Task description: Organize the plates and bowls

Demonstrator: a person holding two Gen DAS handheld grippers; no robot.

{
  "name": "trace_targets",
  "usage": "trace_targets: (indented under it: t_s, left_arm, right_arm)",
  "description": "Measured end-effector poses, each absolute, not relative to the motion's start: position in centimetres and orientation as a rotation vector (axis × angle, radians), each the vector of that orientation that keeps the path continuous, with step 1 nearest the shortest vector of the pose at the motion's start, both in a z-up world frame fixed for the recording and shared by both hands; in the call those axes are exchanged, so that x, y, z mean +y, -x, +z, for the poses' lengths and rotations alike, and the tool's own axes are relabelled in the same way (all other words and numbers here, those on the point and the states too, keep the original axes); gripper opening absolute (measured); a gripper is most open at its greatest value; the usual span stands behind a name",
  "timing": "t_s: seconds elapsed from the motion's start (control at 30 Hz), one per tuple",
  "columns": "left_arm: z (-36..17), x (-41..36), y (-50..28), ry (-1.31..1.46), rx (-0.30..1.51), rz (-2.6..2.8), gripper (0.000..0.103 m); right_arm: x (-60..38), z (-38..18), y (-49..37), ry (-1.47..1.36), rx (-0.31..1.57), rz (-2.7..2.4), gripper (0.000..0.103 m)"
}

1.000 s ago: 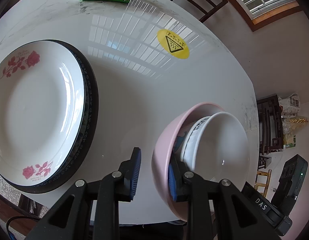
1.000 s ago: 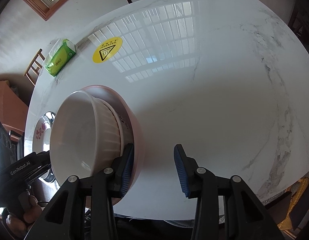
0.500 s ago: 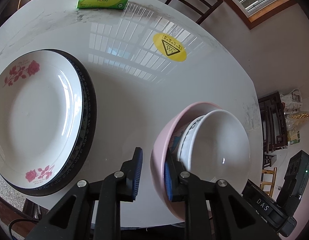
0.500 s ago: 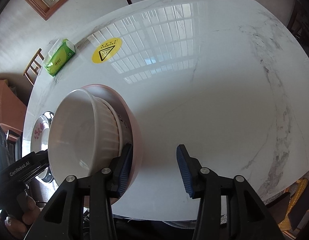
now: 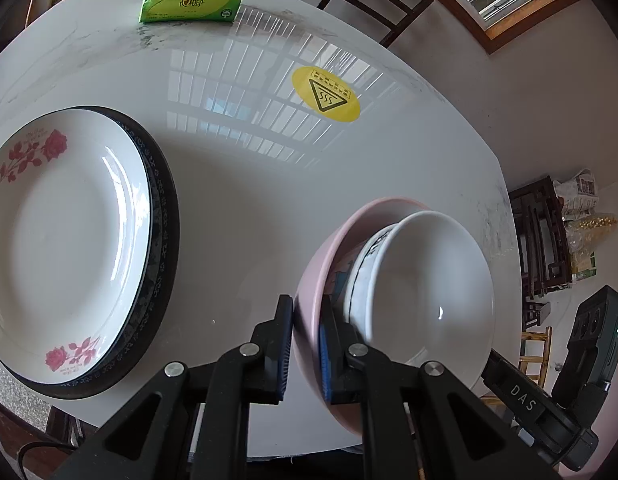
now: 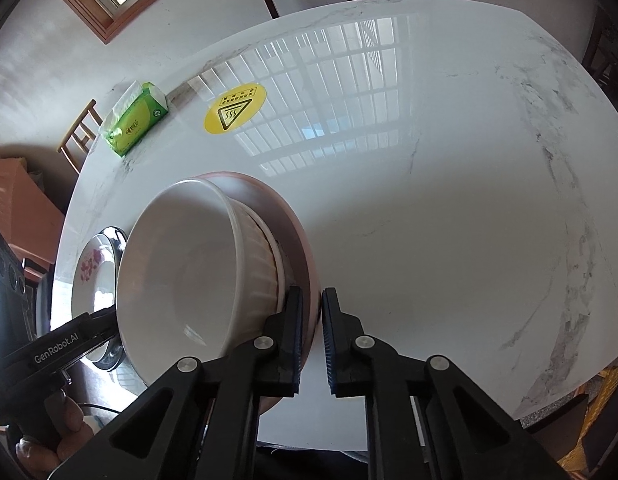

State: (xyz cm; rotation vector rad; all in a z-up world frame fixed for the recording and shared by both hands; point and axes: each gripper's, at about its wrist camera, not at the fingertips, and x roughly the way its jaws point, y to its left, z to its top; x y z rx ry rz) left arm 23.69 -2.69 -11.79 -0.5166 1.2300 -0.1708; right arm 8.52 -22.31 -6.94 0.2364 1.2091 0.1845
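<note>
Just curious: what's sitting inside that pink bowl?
Nested in the pink bowl is a patterned bowl, with a plain white bowl on top. Anything beneath them is hidden.

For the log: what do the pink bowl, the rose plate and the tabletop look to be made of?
Pink bowl: matte, even colour, thin rim; plastic or melamine likely, glazed ceramic possible.
Rose plate: glazed ceramic by its look, with sharp white highlights and printed red roses.
Tabletop: polished marble or a marble-look slab, with grey veining and a mirror-like window reflection.
</note>
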Motion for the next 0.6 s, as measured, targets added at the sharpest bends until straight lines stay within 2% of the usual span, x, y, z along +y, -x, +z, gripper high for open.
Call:
trace_targets:
  t_s: [0.6]
  left_arm:
    - [-10.78,-2.53,-23.67,0.501,1.207,-0.170,0.010]
  right_arm:
    - [-22.29,-6.46,-8.74,-0.274,1.206,0.187,0.012]
